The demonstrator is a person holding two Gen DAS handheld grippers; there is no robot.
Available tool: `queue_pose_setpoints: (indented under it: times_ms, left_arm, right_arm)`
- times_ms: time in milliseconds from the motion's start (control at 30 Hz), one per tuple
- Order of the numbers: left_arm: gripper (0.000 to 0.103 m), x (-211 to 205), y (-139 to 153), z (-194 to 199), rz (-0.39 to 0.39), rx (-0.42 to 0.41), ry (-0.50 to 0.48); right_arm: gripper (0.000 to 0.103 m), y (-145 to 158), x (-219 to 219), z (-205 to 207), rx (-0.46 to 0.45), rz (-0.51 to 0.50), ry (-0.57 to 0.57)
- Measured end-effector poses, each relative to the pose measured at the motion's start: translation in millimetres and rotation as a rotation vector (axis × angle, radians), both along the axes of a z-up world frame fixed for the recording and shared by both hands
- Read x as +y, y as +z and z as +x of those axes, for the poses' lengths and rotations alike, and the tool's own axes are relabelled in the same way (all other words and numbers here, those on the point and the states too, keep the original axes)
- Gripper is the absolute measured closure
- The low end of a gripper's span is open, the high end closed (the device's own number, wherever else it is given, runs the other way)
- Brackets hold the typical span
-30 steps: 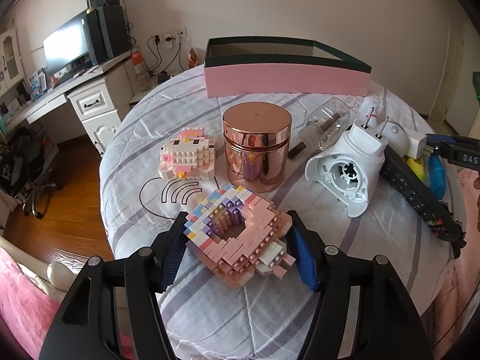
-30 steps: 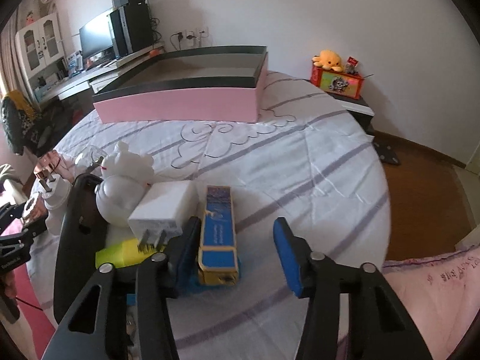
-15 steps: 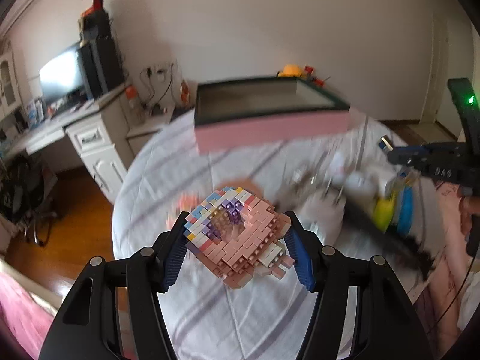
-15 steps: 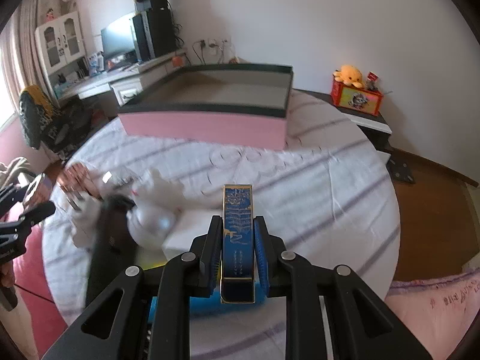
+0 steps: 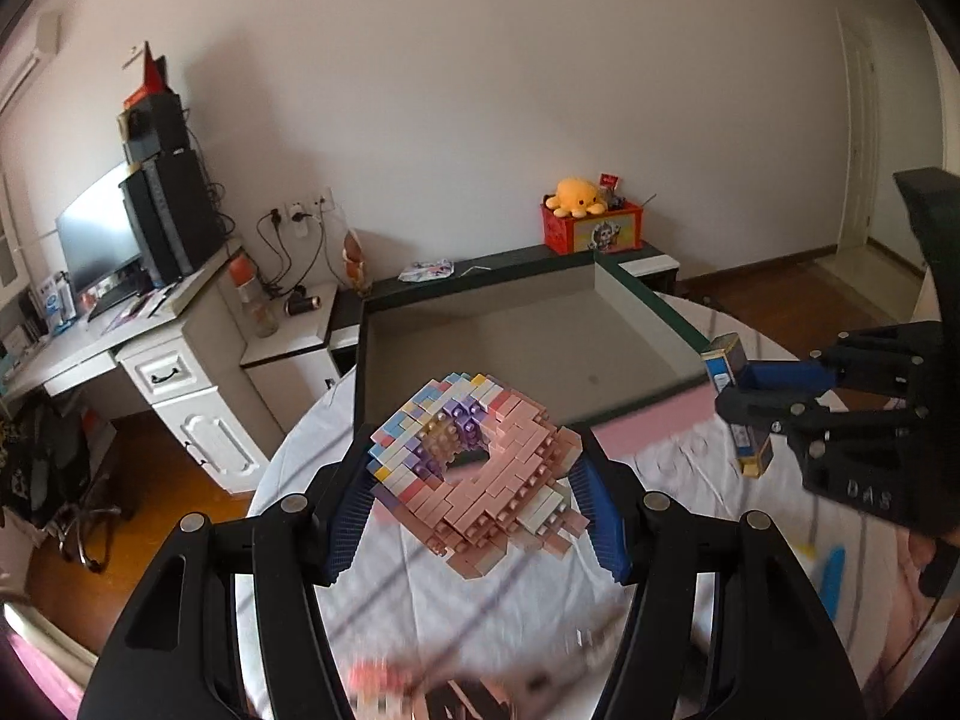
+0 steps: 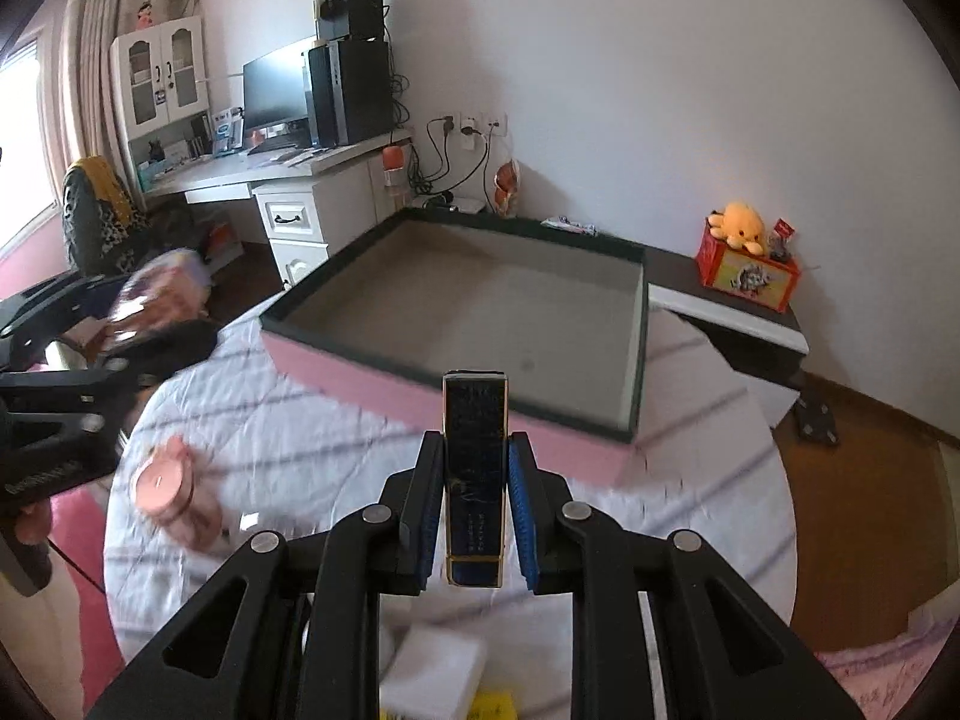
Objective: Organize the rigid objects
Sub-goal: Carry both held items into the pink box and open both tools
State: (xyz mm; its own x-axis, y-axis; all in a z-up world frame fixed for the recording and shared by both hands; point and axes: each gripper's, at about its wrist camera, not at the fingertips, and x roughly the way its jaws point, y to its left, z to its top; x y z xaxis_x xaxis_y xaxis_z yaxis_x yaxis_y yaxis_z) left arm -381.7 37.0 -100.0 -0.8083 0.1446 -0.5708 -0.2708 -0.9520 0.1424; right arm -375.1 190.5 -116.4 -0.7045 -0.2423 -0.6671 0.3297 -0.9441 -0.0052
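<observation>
My left gripper [image 5: 474, 498] is shut on a pink brick-built doughnut model [image 5: 474, 480] and holds it in the air in front of the pink box [image 5: 528, 348] with a dark green rim, whose inside is bare. My right gripper [image 6: 474, 516] is shut on a narrow blue box with gold edging [image 6: 475, 474], upright, held above the table short of the pink box [image 6: 480, 300]. The right gripper with the blue box [image 5: 735, 402] shows at the right of the left wrist view. The left gripper and doughnut [image 6: 156, 294] show blurred at the left.
A rose-gold jar [image 6: 174, 498] stands on the striped tablecloth [image 6: 690, 480] at the left. A white adapter [image 6: 432, 678] and a yellow item [image 6: 492, 705] lie below my right gripper. A desk [image 5: 168, 354] and a low shelf with a red toy box [image 6: 747, 270] stand behind the table.
Both grippers rose and moved toward the pink box. The right gripper closed on the blue box and lifted it; the left gripper lifted the doughnut model off the table.
</observation>
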Motion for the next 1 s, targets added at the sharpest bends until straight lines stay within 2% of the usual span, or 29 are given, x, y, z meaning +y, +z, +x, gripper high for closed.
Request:
queue_pose_setpoints:
  times_ms: [267,533,700,800,900,967,1000]
  left_arm:
    - [0.041,13.4,-13.2,-81.4,-0.055,-0.075,0.006]
    - [0.041,21.6,-62.5,-143.5,-0.066,-0.249,0.024]
    - [0.04,26.9,-88.0,-160.4,-0.085,-0.321,0.039]
    - [0.039,28.8,-92.1,-162.4,-0.086,-0.328,0.051]
    - [0.026,28.5,-86.9,-159.1,-0.082,-0.305,0.065]
    - [0.018,26.3,-79.8,-152.4,-0.084,-0.27,0.075]
    - [0.017,24.7,-74.9,-148.0,-0.084,-0.252,0.081]
  right_arm:
    - [0.082,3.3,-10.0,-62.3,0.008,0.033,-0.004]
    - [0.082,-35.8,-14.6,-113.2,-0.098,0.078,-0.01]
    - [0.082,-52.8,-16.5,-124.0,-0.13,0.101,-0.016]
    - [0.082,-55.1,-18.4,-123.6,-0.117,0.116,-0.02]
    - [0.081,-51.0,-19.4,-119.1,-0.099,0.121,-0.025]
    - [0.073,-43.5,-19.4,-114.0,-0.069,0.12,-0.04]
    - [0.058,-38.5,-19.6,-110.4,-0.048,0.133,-0.054]
